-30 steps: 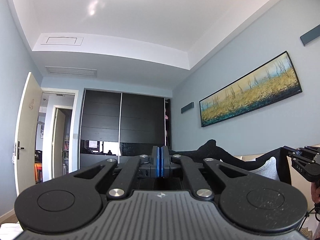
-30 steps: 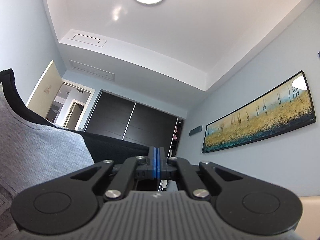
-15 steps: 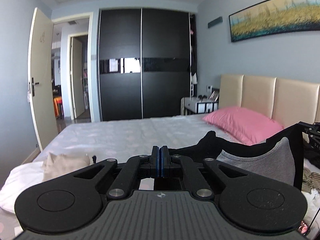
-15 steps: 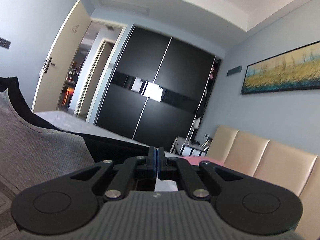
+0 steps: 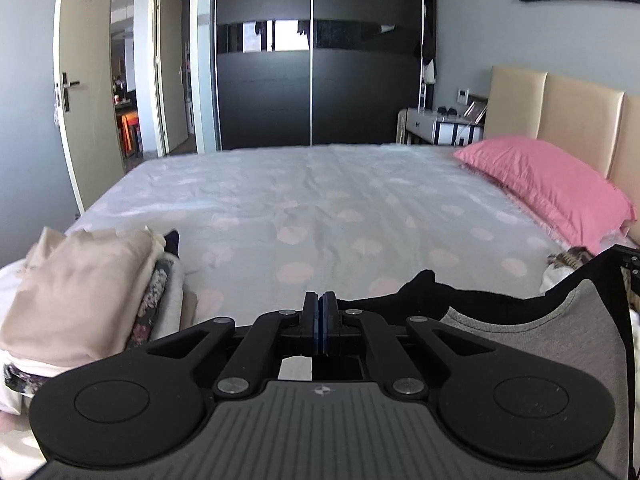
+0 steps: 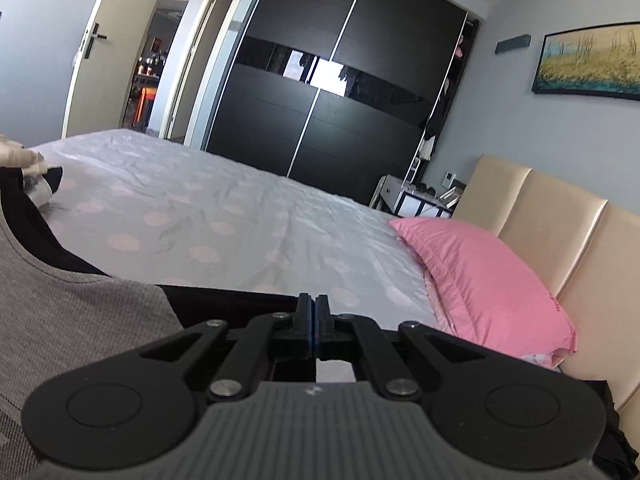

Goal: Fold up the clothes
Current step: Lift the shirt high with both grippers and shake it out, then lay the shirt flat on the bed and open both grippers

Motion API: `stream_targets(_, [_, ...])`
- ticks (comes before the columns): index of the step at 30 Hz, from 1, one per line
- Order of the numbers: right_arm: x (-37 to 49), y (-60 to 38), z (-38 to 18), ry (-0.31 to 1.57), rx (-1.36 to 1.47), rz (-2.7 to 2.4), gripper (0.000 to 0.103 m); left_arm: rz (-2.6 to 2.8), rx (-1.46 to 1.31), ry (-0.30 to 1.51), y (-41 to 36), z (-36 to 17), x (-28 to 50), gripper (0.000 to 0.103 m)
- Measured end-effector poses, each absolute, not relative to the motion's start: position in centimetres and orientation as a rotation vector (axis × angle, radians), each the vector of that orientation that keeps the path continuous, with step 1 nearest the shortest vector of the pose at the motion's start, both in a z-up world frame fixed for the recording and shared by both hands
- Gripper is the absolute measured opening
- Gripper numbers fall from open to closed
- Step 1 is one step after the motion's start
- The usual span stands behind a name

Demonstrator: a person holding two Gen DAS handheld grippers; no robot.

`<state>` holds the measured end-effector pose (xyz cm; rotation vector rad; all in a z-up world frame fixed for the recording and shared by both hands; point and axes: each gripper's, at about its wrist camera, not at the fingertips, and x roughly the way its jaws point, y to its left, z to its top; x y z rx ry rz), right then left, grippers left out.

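A black garment with a grey panel point(image 5: 540, 332) hangs stretched between my two grippers above the bed. My left gripper point(image 5: 319, 300) is shut on its black edge, and the cloth runs off to the right from the fingers. In the right wrist view the same garment point(image 6: 80, 320) fills the lower left. Its black hem leads into my right gripper point(image 6: 312, 304), which is shut on it. How far the cloth hangs below the grippers is hidden.
The bed sheet point(image 5: 320, 200), pale with pink dots, spreads ahead. A stack of folded clothes point(image 5: 80, 292) sits at the left, a pink pillow point(image 5: 552, 192) by the beige headboard point(image 5: 560, 120) at the right. Beyond stand a dark wardrobe point(image 5: 312, 80), a nightstand point(image 5: 436, 124) and an open door point(image 5: 88, 80).
Both views swung down from the ceiling and wall to the bed. Both grippers came down and forward, still shut on the garment held between them.
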<state>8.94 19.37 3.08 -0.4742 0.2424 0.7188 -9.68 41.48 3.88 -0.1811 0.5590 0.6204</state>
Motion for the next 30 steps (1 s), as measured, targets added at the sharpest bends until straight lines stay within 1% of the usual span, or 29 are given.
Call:
stream_targets(3, [11.4, 22.1, -1.8, 0.360, -0.518, 0.725, 0.001, 0.627, -0.236, 0.664, 43.6, -1.5, -7.6, 0.000])
stream_targets(6, [12.8, 24.1, -7.0, 0.434, -0.582, 0.727, 0.001, 0.631, -0.272, 0.738, 45.0, -6.0, -6.3, 0.000])
stream_targets(9, [13.8, 25.4, -10.8, 0.491, -0.614, 0.723, 0.001, 0.629, -0.301, 0.773, 45.9, -8.6, -5.5, 0.000])
stream_targets(12, [15.1, 26.2, -12.8, 0.561, -0.611, 0.738, 0.001, 0.611, -0.316, 0.814, 46.4, -10.2, -5.1, 0.000])
stream_targets(19, [16.1, 26.7, -15.1, 0.702, -0.632, 0.794, 0.003, 0.563, -0.330, 0.915, 46.8, -12.4, -4.1, 0.003])
stream_targets(20, [16.0, 26.5, -14.9, 0.704, -0.640, 0.798, 0.003, 0.566, -0.327, 0.909, 46.7, -12.0, -4.4, 0.006])
stream_targets(21, [15.9, 26.4, -14.5, 0.699, -0.642, 0.801, 0.005, 0.568, -0.325, 0.902, 46.5, -11.6, -4.6, 0.012])
stream_targets(22, [15.9, 26.1, -13.8, 0.695, -0.627, 0.804, 0.011, 0.565, -0.329, 0.880, 46.4, -11.0, -4.7, 0.015])
stream_targets(27, [15.9, 25.1, -10.3, 0.697, -0.520, 0.874, 0.012, 0.498, -0.308, 0.838, 45.1, -8.1, -4.1, 0.017])
stream_targets(30, [14.7, 26.5, -9.6, 0.726, -0.497, 0.981, 0.012, 0.432, -0.319, 0.865, 43.7, -8.0, -2.8, 0.017])
